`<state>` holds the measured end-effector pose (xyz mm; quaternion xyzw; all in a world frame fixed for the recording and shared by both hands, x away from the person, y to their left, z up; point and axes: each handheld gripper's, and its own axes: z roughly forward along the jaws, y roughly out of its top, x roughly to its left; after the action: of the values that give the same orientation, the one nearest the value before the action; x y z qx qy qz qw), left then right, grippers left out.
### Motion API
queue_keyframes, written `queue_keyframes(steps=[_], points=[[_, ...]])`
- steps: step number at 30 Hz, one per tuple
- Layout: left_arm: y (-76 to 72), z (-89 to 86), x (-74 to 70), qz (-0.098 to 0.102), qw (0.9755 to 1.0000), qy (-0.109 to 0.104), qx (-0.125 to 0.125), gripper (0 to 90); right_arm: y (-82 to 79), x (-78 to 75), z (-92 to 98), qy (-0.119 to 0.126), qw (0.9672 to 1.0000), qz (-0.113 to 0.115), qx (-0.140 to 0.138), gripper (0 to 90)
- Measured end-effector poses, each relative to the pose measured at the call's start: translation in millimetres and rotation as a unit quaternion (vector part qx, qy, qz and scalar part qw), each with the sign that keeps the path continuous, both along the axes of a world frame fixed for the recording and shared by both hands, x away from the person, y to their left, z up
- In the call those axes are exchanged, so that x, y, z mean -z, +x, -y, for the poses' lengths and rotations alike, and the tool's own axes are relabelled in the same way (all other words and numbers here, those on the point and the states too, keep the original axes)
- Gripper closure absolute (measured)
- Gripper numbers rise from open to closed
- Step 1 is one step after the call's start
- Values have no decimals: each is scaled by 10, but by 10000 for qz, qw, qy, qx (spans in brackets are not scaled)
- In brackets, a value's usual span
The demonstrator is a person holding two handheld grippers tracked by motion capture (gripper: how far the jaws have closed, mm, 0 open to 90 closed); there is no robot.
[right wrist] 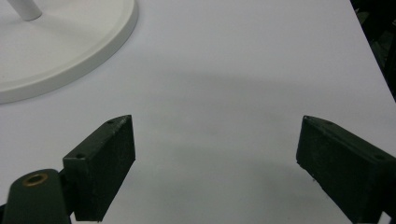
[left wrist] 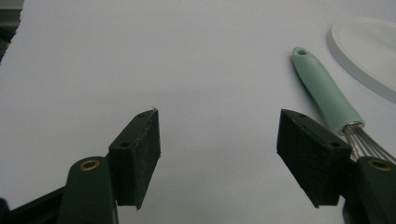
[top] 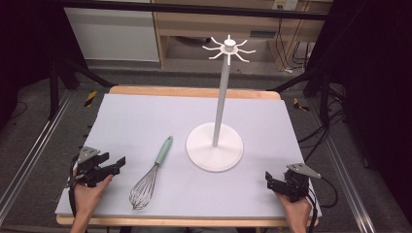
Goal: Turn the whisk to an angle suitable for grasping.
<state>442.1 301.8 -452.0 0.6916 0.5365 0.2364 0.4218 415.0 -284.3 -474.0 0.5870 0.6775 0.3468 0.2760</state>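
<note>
Mint-green plastic forms the handle of the whisk [top: 151, 176], which lies flat on the pale mat [top: 145, 121], its handle pointing to 1 o'clock and its wire head to 7 o'clock in the high view. In the left gripper view the wires are cut off behind the right-hand jaw, so just the handle and the first loops can be made out. The stand [top: 214, 145] is clipped too: that view catches an arc of its base, and the right gripper view catches the base rim and a stub of the pole.

From the left gripper [top: 111, 167], the whisk sits just beside it at about 3 o'clock, not touching. Its jaws stand wide apart with bare mat between them. The right gripper [top: 271, 180], well apart from the whisk at 3 o'clock near the mat's corner, likewise gapes wide and holds nothing.
</note>
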Motion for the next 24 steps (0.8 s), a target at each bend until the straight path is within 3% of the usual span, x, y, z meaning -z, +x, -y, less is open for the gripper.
queue_keyframes(steps=[24], points=[[-44,379,-270,119,9979,94,624,297,-38,-40,-42,-138,9999,84,-15,117]])
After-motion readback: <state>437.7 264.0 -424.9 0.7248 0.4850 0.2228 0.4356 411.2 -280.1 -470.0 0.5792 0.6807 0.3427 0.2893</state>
